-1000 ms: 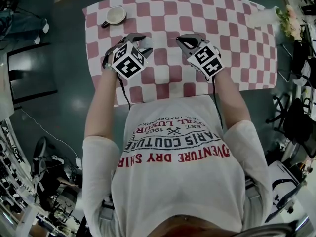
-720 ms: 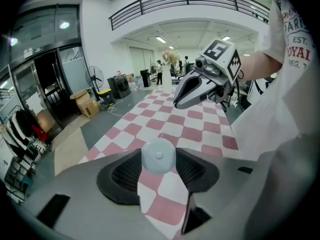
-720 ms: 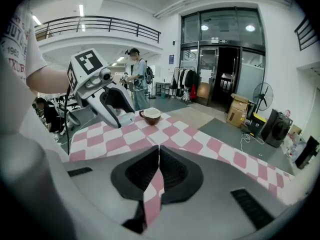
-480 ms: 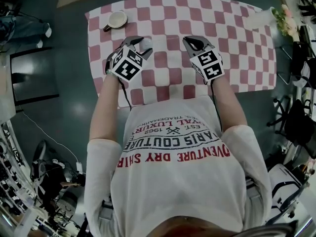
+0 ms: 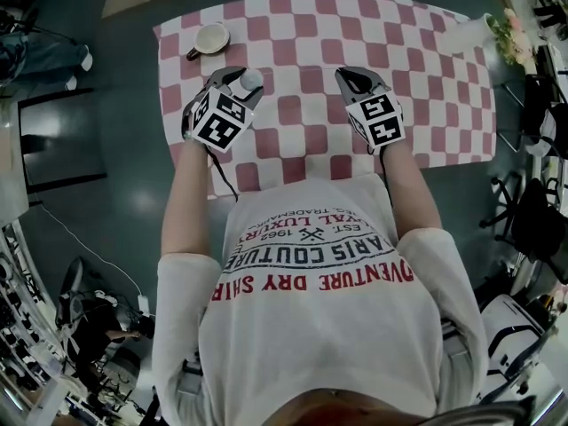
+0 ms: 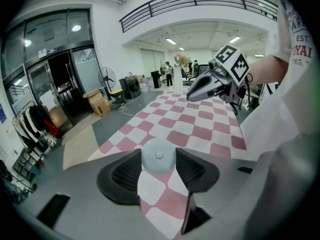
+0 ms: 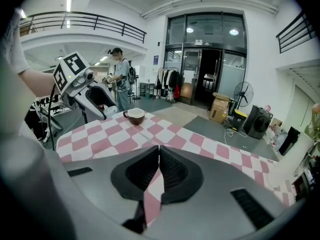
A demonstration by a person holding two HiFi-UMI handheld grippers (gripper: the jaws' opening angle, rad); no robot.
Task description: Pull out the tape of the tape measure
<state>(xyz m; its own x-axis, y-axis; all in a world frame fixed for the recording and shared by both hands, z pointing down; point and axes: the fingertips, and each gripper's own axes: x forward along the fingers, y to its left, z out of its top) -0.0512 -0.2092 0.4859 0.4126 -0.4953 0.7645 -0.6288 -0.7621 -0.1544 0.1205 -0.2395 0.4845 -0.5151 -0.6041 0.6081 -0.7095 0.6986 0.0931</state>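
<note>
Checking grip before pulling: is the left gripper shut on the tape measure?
Shut: left gripper pads press the tape measure on both sides.

Small round pale tape measure, centre button showing, clamped between jaws of the left hand-held gripper

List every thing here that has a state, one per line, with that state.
Left gripper: jaws shut on the tape measure.
Tape measure: gripped by its round case; no drawn-out tape can be made out.
Right gripper: jaws shut; nothing discernible between them.
Cup: upright on the table.
</note>
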